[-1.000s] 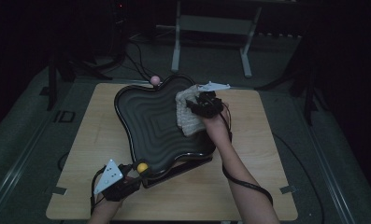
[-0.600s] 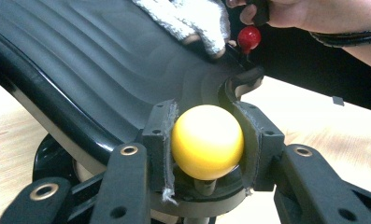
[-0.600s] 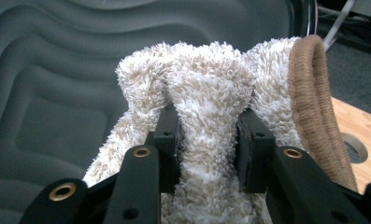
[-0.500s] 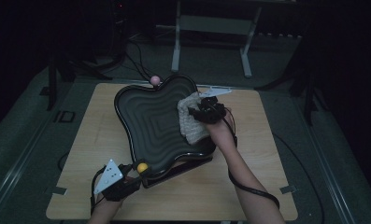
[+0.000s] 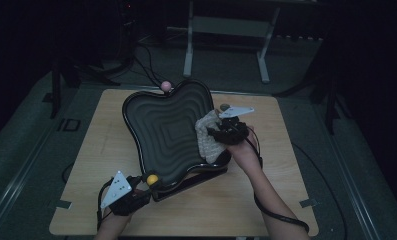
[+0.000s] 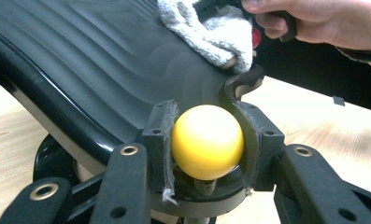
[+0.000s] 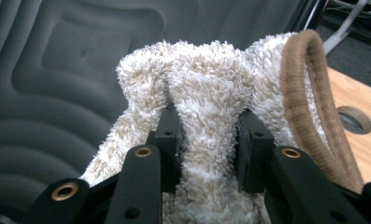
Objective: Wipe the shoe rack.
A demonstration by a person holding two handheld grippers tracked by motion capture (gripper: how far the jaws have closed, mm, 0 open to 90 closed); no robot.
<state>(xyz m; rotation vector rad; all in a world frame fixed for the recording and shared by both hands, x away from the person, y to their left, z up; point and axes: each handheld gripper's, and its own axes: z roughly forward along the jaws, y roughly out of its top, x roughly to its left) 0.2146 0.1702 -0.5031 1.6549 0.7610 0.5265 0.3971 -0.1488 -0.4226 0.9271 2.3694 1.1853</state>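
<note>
A black ribbed tray (image 5: 161,130) with a wavy outline rests tilted on the wooden table (image 5: 276,200). A yellow ball knob (image 5: 152,179) sticks out at its near corner. My left gripper (image 5: 148,184) is shut on that yellow ball (image 6: 207,141), pads on both sides of it. A fluffy cream cloth (image 5: 206,141) with a brown edge (image 7: 304,79) lies on the tray's right side. My right gripper (image 5: 218,134) is shut on a fold of the cloth (image 7: 206,93), pressed against the tray (image 7: 57,60).
A pink ball knob (image 5: 165,86) sits at the tray's far corner. A small grey round thing (image 5: 225,106) lies on the table just beyond the right hand. Metal stand legs (image 5: 226,30) and cables stand behind the table in the dark.
My right gripper has slid the cloth along the tray's right side toward the near edge. The left gripper and the yellow ball have stayed still.
</note>
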